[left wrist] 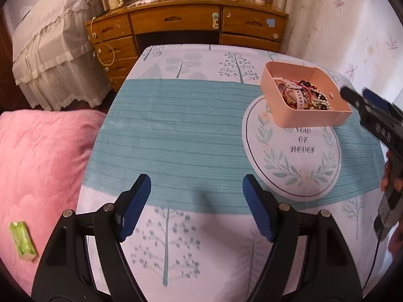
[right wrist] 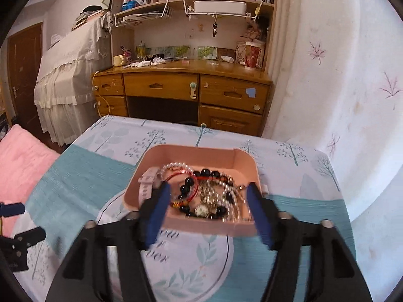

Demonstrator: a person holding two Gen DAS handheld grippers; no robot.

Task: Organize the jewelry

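A pink open box [left wrist: 287, 100] sits on the table at the right, holding tangled jewelry [left wrist: 302, 94]: a pearl string, black beads, red cord bracelets and a pale pink watch. In the right wrist view the box [right wrist: 191, 154] is just ahead, with the watch [right wrist: 147, 183] at its left. My right gripper [right wrist: 209, 200] is open and empty, its blue fingers over the box's near edge; it also shows in the left wrist view [left wrist: 362, 98]. My left gripper [left wrist: 196, 191] is open and empty above the teal band of the tablecloth.
The tablecloth [left wrist: 176, 130] has a tree print and a round "now or never" emblem [left wrist: 297, 156]. A pink quilt [left wrist: 40, 163] with a small green packet [left wrist: 22, 240] lies left. A wooden desk [right wrist: 181, 88] with shelves stands behind the table.
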